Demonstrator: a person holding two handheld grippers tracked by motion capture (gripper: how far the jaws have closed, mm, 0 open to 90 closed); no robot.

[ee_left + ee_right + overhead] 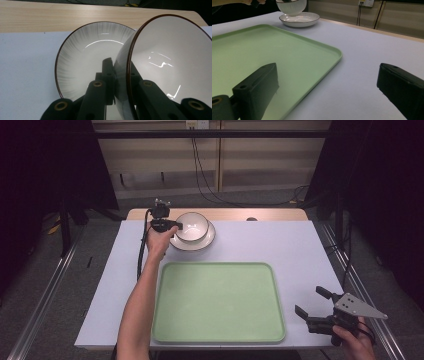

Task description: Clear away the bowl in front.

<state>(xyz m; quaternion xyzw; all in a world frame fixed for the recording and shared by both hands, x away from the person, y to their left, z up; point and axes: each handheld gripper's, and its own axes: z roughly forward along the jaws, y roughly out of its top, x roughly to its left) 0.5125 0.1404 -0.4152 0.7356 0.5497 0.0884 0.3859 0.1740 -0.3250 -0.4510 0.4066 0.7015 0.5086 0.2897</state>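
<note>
A white bowl (191, 225) with a dark brown rim sits over a white ribbed plate (206, 240) at the far side of the table. My left gripper (172, 224) is shut on the bowl's left rim, one jaw inside and one outside. In the left gripper view the bowl (170, 62) is tilted and raised off the plate (85, 55), with my gripper (122, 75) pinching its wall. In the right gripper view the bowl (291, 7) hangs just above the plate (299, 19). My right gripper (314, 301) stands open near the table's front right corner, with nothing between its jaws.
A large pale green tray (218, 301) lies on the white table top (280, 245) in front of the plate, and its corner (332, 53) shows in the right gripper view. A wooden strip (270, 214) runs along the far edge. Cables hang behind.
</note>
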